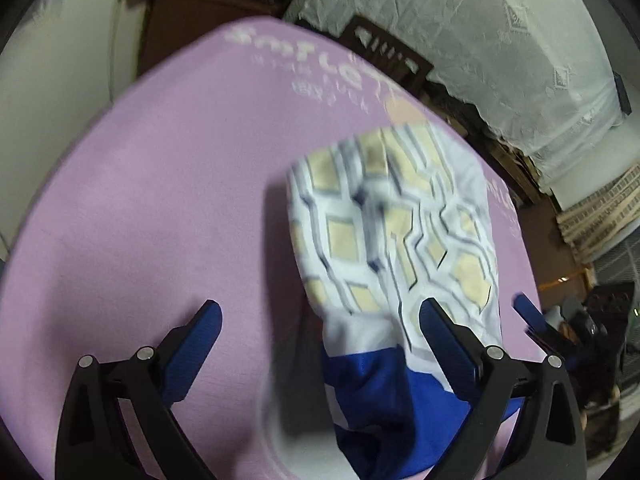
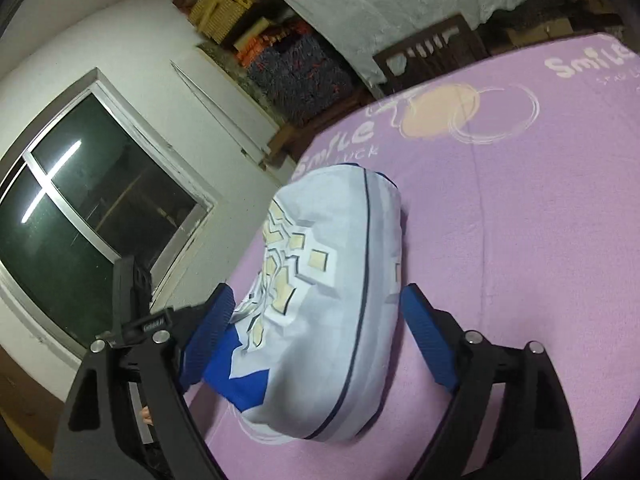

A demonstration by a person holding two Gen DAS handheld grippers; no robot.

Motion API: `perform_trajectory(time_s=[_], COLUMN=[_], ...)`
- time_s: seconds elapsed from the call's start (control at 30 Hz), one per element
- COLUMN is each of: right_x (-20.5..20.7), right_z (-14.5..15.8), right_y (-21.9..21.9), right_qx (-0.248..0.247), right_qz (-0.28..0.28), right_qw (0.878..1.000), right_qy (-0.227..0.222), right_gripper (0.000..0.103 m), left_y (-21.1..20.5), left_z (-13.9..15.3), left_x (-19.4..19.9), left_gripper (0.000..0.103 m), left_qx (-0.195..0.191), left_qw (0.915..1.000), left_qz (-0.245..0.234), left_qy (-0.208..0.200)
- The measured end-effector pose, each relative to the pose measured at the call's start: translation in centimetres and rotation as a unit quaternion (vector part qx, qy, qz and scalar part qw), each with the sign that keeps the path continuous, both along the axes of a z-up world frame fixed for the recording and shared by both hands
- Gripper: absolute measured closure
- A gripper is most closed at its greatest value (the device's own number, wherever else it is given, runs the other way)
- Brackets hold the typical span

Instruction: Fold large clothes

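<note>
- Garment (image 1: 396, 232): white cloth with pale yellow squares outlined in dark blue, plus a solid blue panel at its near end. It lies bunched on a lilac sheet (image 1: 160, 208), towards that sheet's edge on the window side.
- Right wrist view: garment (image 2: 340, 280) is a rounded, folded-over bundle with a dark seam line running along its length.
- Left tool (image 1: 320, 312): spread wide, nothing gripped. Its right finger overlaps the garment's near edge in view; contact cannot be told. Its left finger is over bare sheet.
- Right tool (image 2: 316, 300): spread wide, nothing pinched. The bundle sits between the two blue fingers; whether they touch the cloth cannot be told.
- Sheet (image 2: 520, 220) carries white "Smile" lettering and a peach circle print.
- Surroundings: dark window (image 2: 88, 200) in a white wall; dark wooden chair (image 2: 432, 52) beyond the sheet's far edge; white lace cloth (image 1: 500, 40) draped behind it.
</note>
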State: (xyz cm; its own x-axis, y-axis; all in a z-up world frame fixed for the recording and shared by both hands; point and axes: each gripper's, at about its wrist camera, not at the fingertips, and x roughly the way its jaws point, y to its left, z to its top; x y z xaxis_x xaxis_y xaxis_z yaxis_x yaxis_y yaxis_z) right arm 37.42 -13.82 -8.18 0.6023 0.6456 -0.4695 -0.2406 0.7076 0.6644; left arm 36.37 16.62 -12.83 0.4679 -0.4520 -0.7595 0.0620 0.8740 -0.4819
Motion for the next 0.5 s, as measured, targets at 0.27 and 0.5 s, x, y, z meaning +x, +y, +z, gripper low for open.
perform_trajectory(time_s=[0.27,0.5], right_x=[4.1,5.9], right_z=[-3.7,-5.4], right_y=[2.6,4.3], right_qx=[-0.016,-0.011], right_qz=[0.036,0.06], right_qw=[0.997,0.995], right_qy=[0.07,0.079], right_gripper=[0.015,0.013], left_y=[-2.3,-4.1], left_z=[-0.8,-1.4], left_x=[0.4,1.0], left_gripper=[0.004,0.016], left_qx=[-0.01,-0.031], left_qw=[0.9993,0.9978], left_qz=[-0.035,-0.058], left_qy=[0.001,-0.005])
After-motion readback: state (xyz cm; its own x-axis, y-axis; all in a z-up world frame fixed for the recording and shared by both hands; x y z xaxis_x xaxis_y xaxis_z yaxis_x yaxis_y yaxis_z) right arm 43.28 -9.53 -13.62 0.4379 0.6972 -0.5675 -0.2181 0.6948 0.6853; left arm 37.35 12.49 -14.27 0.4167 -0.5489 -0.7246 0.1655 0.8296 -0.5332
